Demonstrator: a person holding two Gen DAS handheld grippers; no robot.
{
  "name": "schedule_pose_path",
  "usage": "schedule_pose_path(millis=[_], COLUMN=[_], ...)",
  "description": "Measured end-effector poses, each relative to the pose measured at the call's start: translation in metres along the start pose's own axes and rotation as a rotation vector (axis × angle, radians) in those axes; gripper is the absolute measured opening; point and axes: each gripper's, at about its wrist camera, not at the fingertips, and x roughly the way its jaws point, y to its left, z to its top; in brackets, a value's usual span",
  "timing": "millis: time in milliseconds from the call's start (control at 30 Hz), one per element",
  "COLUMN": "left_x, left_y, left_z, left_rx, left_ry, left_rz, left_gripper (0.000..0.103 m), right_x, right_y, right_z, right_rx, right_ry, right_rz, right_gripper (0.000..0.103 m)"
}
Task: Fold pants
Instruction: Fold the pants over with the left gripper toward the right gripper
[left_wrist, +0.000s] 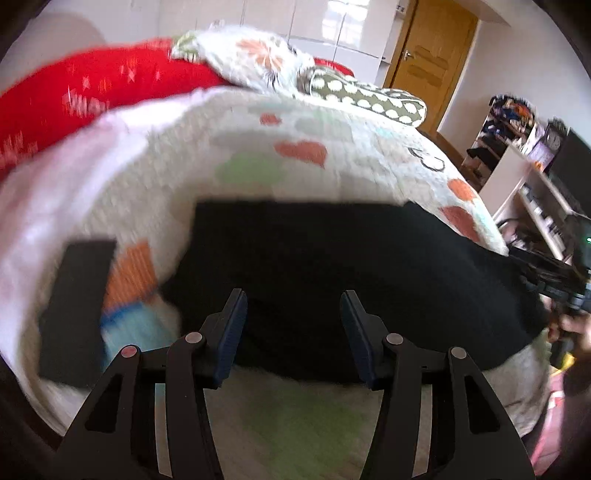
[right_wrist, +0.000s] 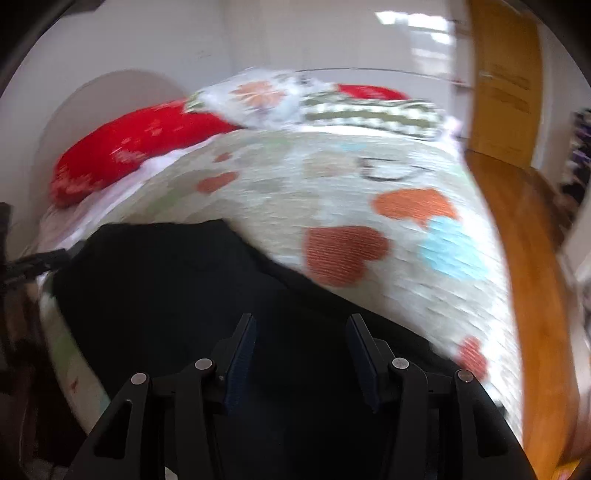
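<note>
Left wrist view: left gripper (left_wrist: 293, 297) jaws spread wide, holding nothing, black pants (left_wrist: 351, 280) just ahead on the bedspread (left_wrist: 295, 122). Right gripper (right_wrist: 301, 321) likewise wide, empty, over the pants (right_wrist: 177, 280).

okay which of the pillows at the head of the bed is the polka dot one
The olive pillow with white dots, farthest toward the door. The red pillow has small pale marks; the white pillow between them carries orange flowers.

Heart-print bedspread (left_wrist: 303, 147), red pillow (left_wrist: 110, 88), perhaps blurred.
</note>
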Motion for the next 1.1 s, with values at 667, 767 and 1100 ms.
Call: schedule_pose_path(millis=[667,767,1100], left_x=[-0.005,-0.001,-0.012], left_y=[0.009,0.016,0.032], left_z=[-0.013,-0.008,0.004], left_rx=[-0.173,-0.197,-0.240], left_ry=[-0.022,-0.024,-0.070], left_rz=[-0.074,-0.081,-0.050], left_gripper=[0.055,0.055,0.055], right_x=[0.082,0.077,0.086], right_y=[0.043,0.053,0.061], right_z=[0.033,0.032,0.078], right_rx=[-0.367,-0.400,-0.269], right_ry=[0.154,0.136,0.026], right_rz=[0.125,0.081,0.078], right_gripper=[0.005,0.003,0.000])
